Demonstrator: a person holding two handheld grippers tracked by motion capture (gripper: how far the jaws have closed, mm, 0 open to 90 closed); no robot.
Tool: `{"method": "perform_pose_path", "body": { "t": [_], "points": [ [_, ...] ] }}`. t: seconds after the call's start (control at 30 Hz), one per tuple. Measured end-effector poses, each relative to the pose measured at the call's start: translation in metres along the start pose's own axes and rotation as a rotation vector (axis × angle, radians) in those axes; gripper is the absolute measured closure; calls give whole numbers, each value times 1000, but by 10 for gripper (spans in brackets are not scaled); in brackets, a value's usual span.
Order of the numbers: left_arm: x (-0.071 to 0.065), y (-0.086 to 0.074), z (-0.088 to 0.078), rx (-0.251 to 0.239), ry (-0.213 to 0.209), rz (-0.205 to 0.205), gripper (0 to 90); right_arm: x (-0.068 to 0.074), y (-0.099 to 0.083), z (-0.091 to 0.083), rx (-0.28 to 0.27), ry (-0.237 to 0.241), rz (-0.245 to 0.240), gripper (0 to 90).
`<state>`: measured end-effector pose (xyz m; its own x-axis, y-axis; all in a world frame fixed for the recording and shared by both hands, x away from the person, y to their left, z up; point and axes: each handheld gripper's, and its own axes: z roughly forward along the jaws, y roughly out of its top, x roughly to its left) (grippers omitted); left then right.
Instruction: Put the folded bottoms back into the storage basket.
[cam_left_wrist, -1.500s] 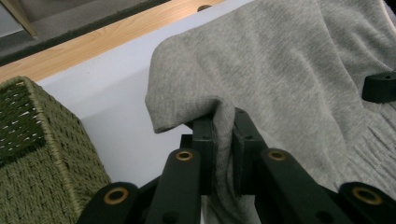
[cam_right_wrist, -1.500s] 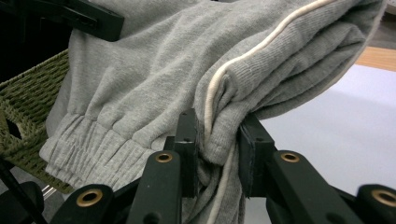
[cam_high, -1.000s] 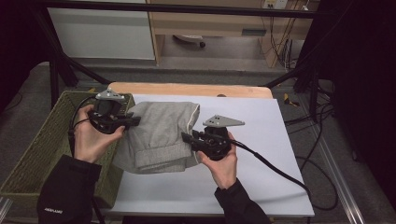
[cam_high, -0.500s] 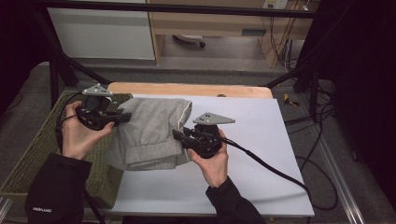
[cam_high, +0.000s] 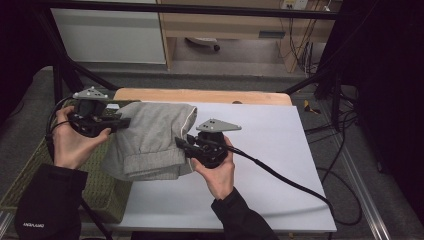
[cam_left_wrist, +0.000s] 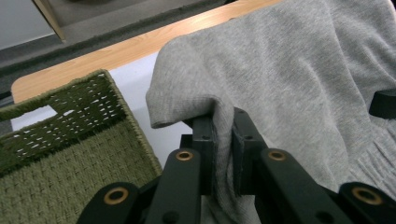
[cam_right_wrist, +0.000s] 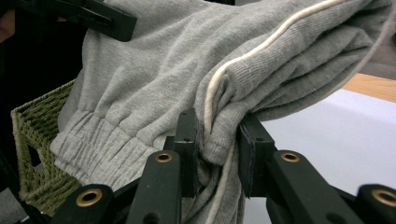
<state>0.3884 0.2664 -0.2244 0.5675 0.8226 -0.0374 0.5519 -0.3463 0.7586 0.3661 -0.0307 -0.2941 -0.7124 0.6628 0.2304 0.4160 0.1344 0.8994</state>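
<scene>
White table (cam_high: 260, 150) carries the folded grey sweatpants (cam_high: 150, 142) at its left edge, lifted beside the green basket (cam_high: 102, 192), both tongs, left (cam_high: 125, 121) and right (cam_high: 181, 144), clamped on cloth, whose thick folds could slip loose and unfold.

In the high view, the folded grey garment (cam_high: 150, 142) covers the tips of the fingers of both the left gripper (cam_high: 125, 121) and the right gripper (cam_high: 180, 144), and it hides the tabletop (cam_high: 260, 150) beneath it. The green woven basket (cam_high: 102, 187) is cut off by the left picture edge and partly concealed behind the person's left sleeve (cam_high: 47, 205). In the left gripper view the garment runs past the right and top edges, so its full extent cannot be told.
</scene>
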Motion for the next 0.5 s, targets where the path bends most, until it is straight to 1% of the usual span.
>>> {"method": "perform_pose_path", "body": {
  "t": [0.27, 0.5],
  "points": [
    [9, -2, -7, 0, 14, -4, 823, 8, 4, 10, -3, 5, -5, 726],
    [17, -3, -14, -4, 30, -8, 823, 15, 7, 18, -8, 19, -4, 724]
  ]
}}
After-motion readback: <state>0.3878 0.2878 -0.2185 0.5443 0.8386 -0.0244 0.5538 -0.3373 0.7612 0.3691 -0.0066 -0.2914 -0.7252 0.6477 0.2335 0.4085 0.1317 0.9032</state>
